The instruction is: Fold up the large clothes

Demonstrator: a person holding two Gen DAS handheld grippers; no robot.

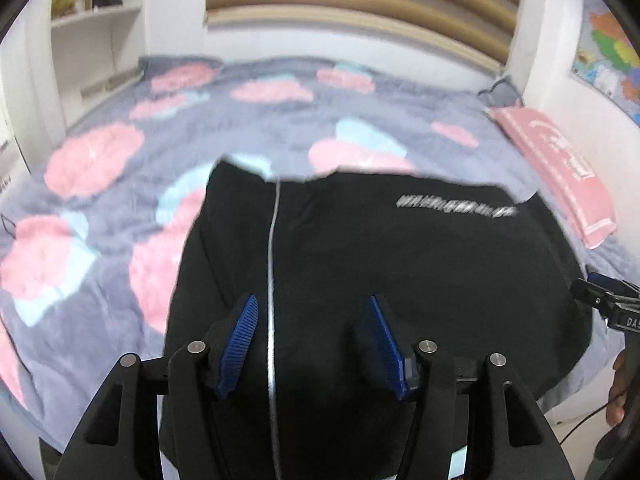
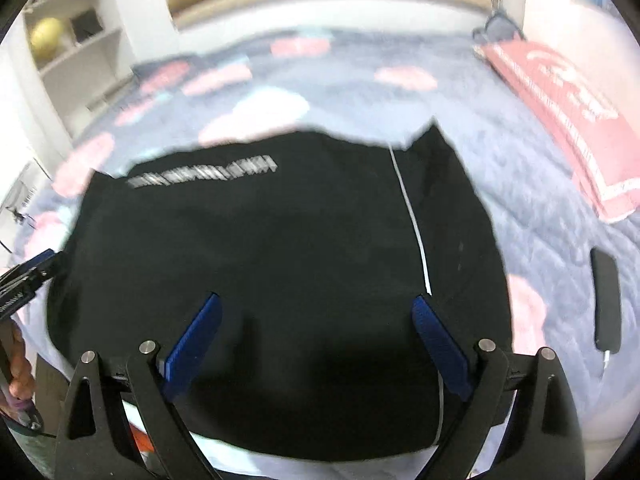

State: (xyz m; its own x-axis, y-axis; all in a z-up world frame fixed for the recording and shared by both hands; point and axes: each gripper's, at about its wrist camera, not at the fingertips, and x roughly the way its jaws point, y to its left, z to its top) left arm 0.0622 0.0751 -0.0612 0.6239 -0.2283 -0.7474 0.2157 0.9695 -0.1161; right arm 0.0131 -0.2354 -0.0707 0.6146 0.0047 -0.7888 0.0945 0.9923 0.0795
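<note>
A black garment [image 1: 360,264] with a thin white stripe and a white printed text band lies spread on the bed near its front edge. It also fills the middle of the right wrist view [image 2: 280,264]. My left gripper [image 1: 314,308] is open, its blue pads above the garment's left part astride the stripe. My right gripper [image 2: 316,306] is open over the garment's right part. Neither holds cloth. The right gripper's tip shows at the right edge of the left wrist view [image 1: 604,296].
The bed has a grey quilt [image 1: 248,128] with pink and blue blotches. A pink pillow [image 1: 560,160] lies along the right wall. A black phone-like object [image 2: 606,300] lies on the quilt right of the garment. White shelves [image 1: 92,40] stand at the far left.
</note>
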